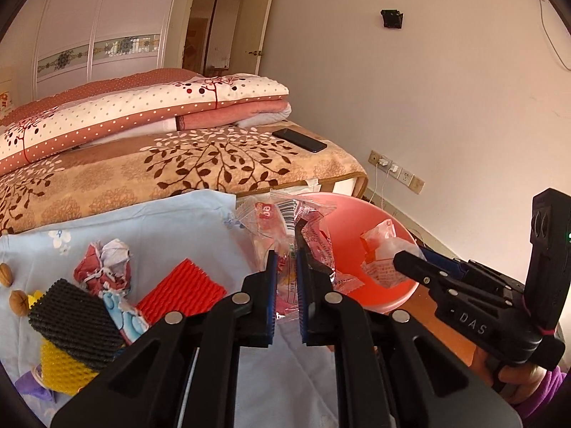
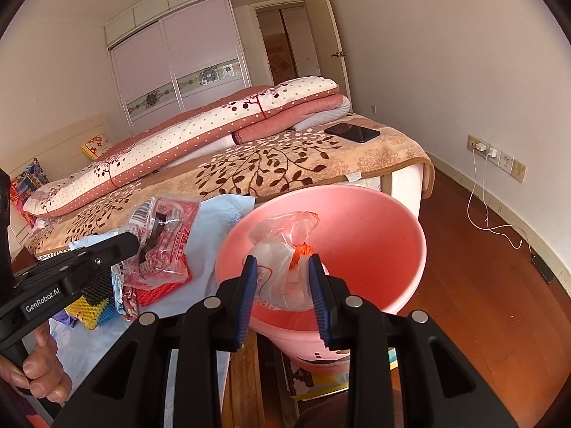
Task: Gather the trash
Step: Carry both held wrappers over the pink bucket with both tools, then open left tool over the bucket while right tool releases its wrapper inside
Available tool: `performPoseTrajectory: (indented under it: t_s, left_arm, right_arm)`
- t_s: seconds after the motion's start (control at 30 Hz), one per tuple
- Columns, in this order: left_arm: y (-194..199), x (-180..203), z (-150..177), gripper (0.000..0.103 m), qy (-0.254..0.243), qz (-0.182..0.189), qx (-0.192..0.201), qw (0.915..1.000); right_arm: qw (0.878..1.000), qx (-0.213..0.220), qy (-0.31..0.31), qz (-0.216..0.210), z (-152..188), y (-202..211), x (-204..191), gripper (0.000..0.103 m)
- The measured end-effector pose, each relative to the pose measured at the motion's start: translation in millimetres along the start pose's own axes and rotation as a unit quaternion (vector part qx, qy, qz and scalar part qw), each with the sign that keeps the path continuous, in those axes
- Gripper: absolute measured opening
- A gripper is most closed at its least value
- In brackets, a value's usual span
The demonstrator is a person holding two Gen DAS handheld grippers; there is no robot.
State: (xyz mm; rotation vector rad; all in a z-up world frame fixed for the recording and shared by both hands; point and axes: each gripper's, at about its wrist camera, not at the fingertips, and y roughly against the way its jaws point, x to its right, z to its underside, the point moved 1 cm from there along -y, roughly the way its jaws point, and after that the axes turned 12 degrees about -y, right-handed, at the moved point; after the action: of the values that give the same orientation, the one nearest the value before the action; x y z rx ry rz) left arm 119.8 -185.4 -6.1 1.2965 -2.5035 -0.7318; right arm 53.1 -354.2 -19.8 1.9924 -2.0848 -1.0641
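Left wrist: left hand-held gripper (image 1: 286, 260) clamps red wrapper (image 1: 285, 224) | only here: walnuts (image 1: 18, 302) | right wrist: right hand-held gripper (image 2: 282, 267) grips plastic bag (image 2: 282, 249) over pink bin (image 2: 374, 232)

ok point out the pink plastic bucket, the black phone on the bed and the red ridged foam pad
pink plastic bucket (image 2: 374, 214), right wrist view, inner wall
black phone (image 2: 351, 132), right wrist view, screen
red ridged foam pad (image 1: 182, 290), left wrist view, top face

Pink bin (image 2: 374, 235), pale blue floral cloth (image 1: 150, 221), leaf-patterned tan blanket (image 2: 285, 164).

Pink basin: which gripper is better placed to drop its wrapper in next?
The right gripper. Its clear bag already hangs over the pink basin, while the left gripper holds its red wrapper beside the rim.
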Motion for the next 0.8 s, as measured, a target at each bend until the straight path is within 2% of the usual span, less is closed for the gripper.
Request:
performPoseTrajectory:
  t_s: [0.4,0.5,0.6,0.8]
  left_arm:
    - [-44.7,27.3,-18.5,0.010,-0.013,0.030,0.002,0.9995]
    - [-52.8,27.0,-19.2,0.016,-0.004,0.037,-0.008,0.9993]
    - [-55.1,25.2,-19.4,0.031,0.003,0.040,-0.009,0.9992]
    - [-51.2,20.6,-18.4,0.033,0.012,0.039,-0.011,0.9991]
  right_arm:
    - [1.000,-0.004,-0.017,0.024,-7.0,-18.3,23.6,0.031]
    - [0.999,-0.006,-0.018,0.030,-7.6,-22.7,27.9,0.032]
    - [0.999,-0.007,-0.019,0.036,-7.1,-25.5,31.3,0.035]
    - [0.999,-0.007,-0.022,0.038,-7.1,-24.8,33.5,0.039]
